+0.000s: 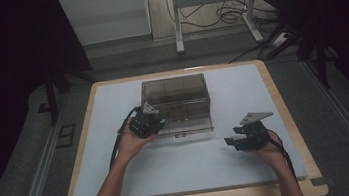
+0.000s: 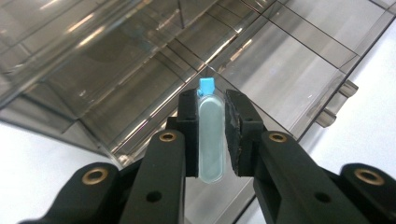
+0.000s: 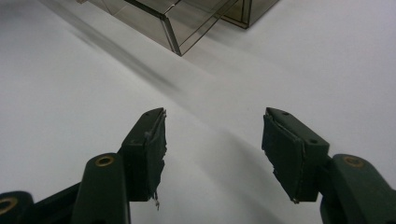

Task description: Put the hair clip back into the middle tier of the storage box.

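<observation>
Your left gripper (image 2: 212, 135) clamps a small vial (image 2: 211, 140) with a blue cap, held over the clear box (image 1: 177, 105); your right gripper (image 3: 212, 154) hangs spread wide above the surface (image 1: 191, 166).

open white mat (image 1: 181, 167) lies before both tools; the smoky box (image 1: 177, 105) blocks farther back.

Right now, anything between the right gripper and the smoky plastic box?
No. In the right gripper view, only bare white mat lies between the right gripper, fingers open, and the box.
</observation>
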`<action>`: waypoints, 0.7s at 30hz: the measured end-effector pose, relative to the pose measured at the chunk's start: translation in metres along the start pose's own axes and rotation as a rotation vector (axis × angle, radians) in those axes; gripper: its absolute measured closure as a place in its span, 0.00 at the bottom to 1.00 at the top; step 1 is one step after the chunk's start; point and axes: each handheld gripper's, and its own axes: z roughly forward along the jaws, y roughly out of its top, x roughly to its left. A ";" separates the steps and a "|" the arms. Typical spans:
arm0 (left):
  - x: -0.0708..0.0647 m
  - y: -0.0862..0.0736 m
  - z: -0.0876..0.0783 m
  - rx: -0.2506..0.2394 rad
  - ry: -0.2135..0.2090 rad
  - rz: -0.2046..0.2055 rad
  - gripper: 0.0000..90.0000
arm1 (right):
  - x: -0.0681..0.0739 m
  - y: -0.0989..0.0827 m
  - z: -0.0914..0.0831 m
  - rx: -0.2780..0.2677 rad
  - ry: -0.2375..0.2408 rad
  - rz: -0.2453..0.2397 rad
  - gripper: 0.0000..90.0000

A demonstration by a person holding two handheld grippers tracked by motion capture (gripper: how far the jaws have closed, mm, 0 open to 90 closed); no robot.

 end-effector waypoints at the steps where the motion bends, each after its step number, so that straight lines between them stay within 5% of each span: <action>1: -0.001 0.000 0.002 0.000 -0.003 0.002 0.86 | 0.000 0.000 0.000 0.001 -0.001 -0.001 0.43; 15: -0.001 -0.002 0.003 0.001 0.001 0.003 0.83 | 0.000 0.000 0.000 -0.002 -0.002 0.001 0.43; 21: 0.000 -0.004 -0.006 -0.042 0.014 -0.014 0.77 | -0.001 0.000 -0.001 -0.003 -0.004 0.005 0.43</action>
